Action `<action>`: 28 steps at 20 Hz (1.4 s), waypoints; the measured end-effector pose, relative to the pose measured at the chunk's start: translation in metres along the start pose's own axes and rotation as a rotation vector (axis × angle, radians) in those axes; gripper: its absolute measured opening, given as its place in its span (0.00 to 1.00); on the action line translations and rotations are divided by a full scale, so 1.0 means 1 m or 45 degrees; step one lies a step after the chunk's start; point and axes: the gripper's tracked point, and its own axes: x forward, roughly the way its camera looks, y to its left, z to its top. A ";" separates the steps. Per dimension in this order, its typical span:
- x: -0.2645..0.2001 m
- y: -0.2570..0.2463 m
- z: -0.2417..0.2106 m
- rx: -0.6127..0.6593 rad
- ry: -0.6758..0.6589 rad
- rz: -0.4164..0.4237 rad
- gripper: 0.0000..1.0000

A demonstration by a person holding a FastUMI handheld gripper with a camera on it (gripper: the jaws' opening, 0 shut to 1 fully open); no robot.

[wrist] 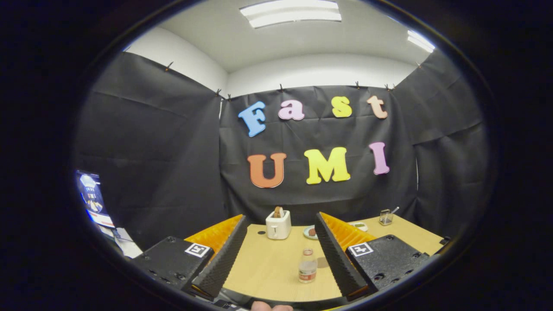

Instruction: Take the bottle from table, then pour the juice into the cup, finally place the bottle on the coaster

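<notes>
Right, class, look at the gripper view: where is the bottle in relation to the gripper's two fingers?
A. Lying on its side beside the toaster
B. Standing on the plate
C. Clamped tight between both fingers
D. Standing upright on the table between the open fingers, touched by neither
D: the bottle stands upright on the table, with the gripper open and a gap on each side.

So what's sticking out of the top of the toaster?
A brownish slice stands in the toaster slot; its lower part is hidden inside. The open gripper is short of the bottle.
</notes>
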 end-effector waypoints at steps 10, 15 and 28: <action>0.004 -0.003 -0.012 -0.012 0.023 0.009 1.00; 0.006 -0.002 -0.034 -0.038 0.058 -0.002 1.00; 0.029 -0.072 -0.185 -0.184 0.236 -0.140 1.00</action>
